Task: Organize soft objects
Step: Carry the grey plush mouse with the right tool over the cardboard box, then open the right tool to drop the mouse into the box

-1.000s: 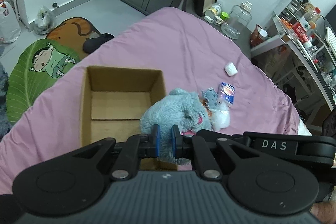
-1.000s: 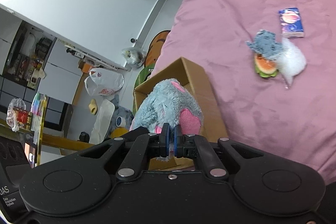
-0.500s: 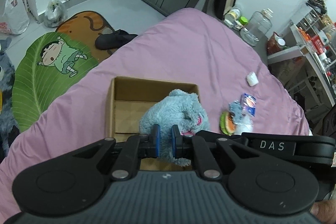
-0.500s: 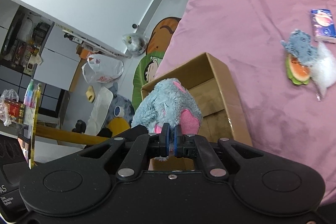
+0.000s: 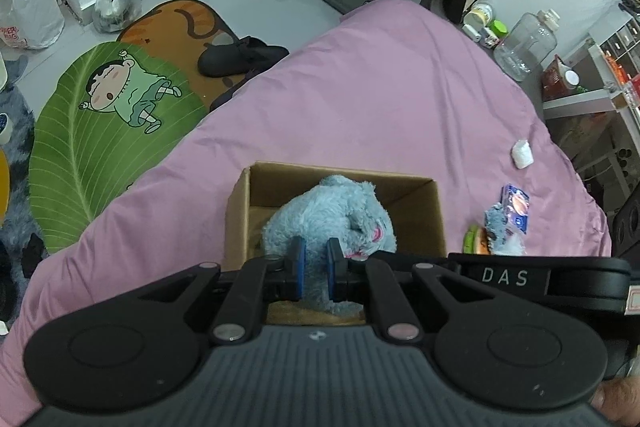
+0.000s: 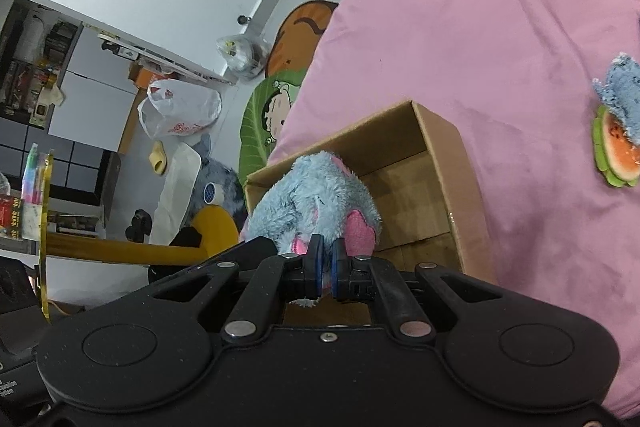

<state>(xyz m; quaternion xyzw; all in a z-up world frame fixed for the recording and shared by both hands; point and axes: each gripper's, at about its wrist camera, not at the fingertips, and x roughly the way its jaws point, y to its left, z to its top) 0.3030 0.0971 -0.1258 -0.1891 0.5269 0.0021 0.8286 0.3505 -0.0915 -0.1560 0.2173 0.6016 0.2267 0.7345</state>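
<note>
— What are your grippers doing?
— Your left gripper (image 5: 315, 269) is pinched narrow on the blue plush toy (image 5: 328, 217); your right gripper (image 6: 326, 267) is clamped on it too, near its pink ear.

— Where is the toy?
— Over the open cardboard box (image 5: 436, 215) on the pink bedspread (image 5: 380, 99).

— And the room?
— Leaf rug (image 5: 92, 131) on the floor at left; small soft items (image 5: 502, 227) lie right of the box.
</note>
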